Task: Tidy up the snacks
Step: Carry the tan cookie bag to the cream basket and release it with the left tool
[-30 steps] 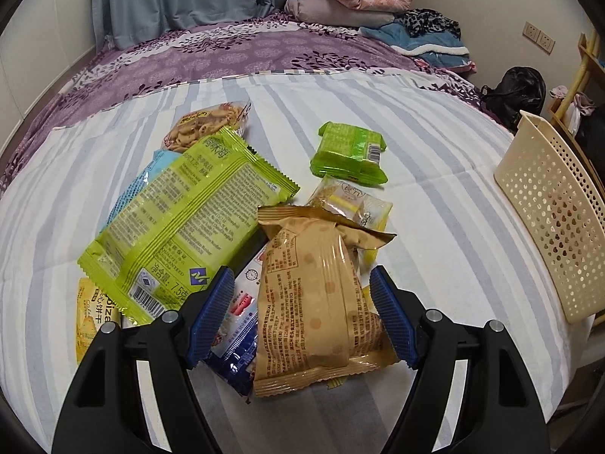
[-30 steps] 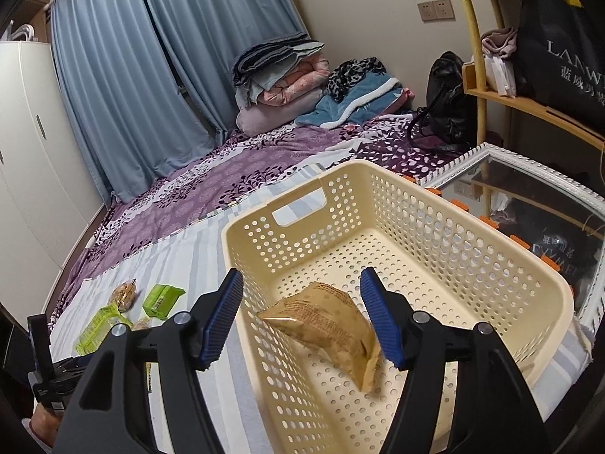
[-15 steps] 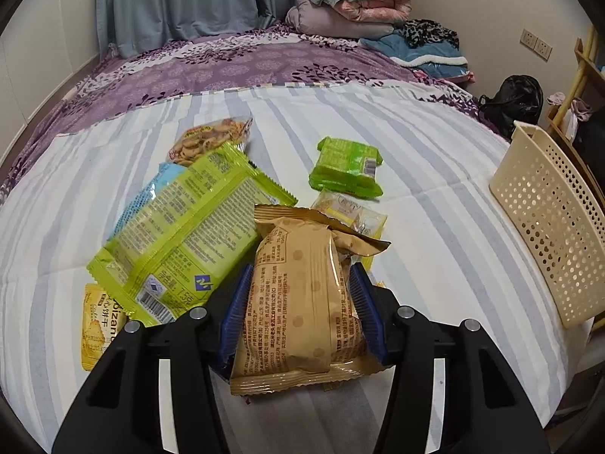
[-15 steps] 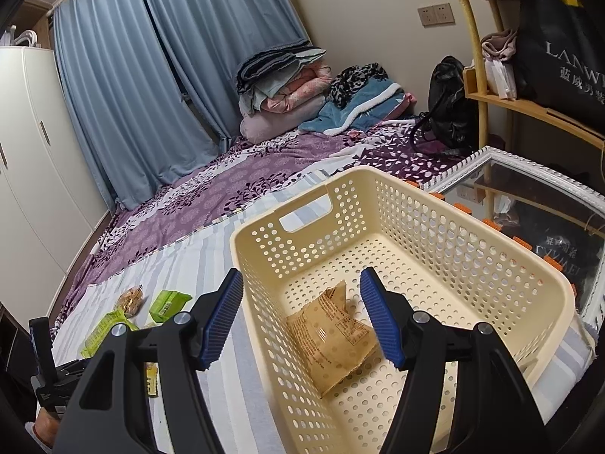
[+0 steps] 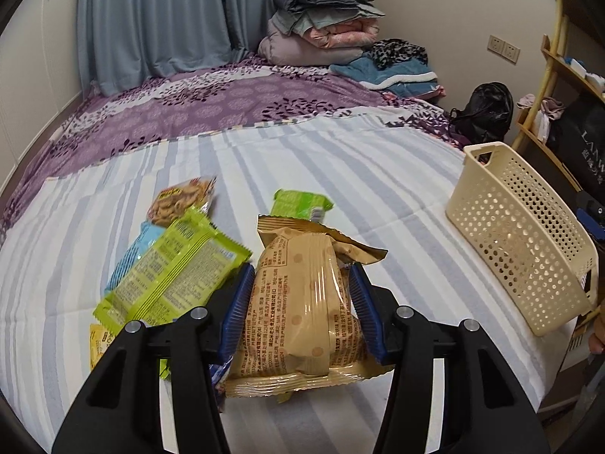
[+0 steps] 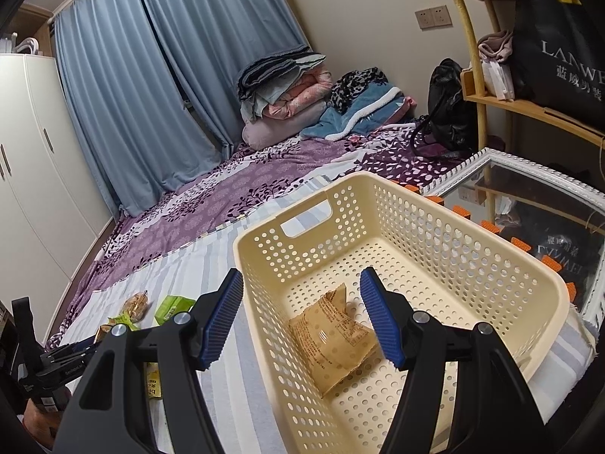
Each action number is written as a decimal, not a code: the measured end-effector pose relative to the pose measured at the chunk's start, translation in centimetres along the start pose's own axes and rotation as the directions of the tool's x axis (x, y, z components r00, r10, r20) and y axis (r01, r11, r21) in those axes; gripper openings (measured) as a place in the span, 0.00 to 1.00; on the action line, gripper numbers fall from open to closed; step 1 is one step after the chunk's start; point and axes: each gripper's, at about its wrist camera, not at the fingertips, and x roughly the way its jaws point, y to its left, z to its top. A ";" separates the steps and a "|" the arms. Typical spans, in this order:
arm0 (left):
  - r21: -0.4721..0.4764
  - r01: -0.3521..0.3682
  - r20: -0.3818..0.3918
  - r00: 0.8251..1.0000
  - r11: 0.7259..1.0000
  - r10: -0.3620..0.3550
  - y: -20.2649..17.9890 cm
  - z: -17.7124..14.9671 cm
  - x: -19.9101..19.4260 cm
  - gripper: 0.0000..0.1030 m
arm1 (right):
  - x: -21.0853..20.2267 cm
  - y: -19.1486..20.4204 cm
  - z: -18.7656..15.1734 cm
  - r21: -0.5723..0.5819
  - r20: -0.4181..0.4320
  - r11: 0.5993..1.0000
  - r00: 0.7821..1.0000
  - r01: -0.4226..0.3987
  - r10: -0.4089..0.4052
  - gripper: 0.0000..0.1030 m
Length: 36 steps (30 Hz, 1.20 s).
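Note:
My left gripper [image 5: 300, 270] is shut on a tan snack packet [image 5: 302, 302], held up off the striped bed sheet. Beneath and to its left lie a lime-green packet [image 5: 170, 276], a blue packet [image 5: 130, 249], a cookie packet [image 5: 181, 198], a small green packet [image 5: 298, 204] and a yellow packet [image 5: 99, 340]. The cream perforated basket [image 5: 522, 249] stands at the right of the bed. My right gripper [image 6: 301, 276] hangs open over the basket's near left wall [image 6: 264, 325], nothing between its fingers. A second tan packet [image 6: 332, 336] lies on the basket floor.
Folded quilts [image 5: 321, 34] are stacked at the bed's far end by the blue curtains [image 6: 151, 75]. A black bag [image 5: 484, 113] and a wooden shelf [image 6: 529, 106] stand at the right. A white-framed mirror [image 6: 529, 174] lies just beyond the basket. White wardrobe [image 6: 30, 174] at the left.
The left jaws closed on the tan packet and lifted it off the pile. In the right wrist view, the other tan packet dropped from between the fingers and settled on the basket floor.

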 end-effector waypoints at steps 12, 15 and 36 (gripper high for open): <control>0.073 0.042 0.019 0.999 0.996 -0.043 -3.5 2.0 -0.9 0.34 | -0.9 -1.8 0.0 0.038 0.018 0.999 1.000 -0.010 0.010 0.63; 0.066 0.033 -0.008 0.999 0.997 -0.033 -3.3 1.4 -0.3 0.59 | -1.0 -2.0 0.0 0.043 0.019 0.999 1.000 -0.014 0.013 0.63; 0.147 0.070 -0.227 0.973 0.987 -0.035 -2.8 -6.8 4.5 0.80 | -0.7 -0.9 -0.2 0.022 0.007 0.999 1.000 -0.027 0.026 0.63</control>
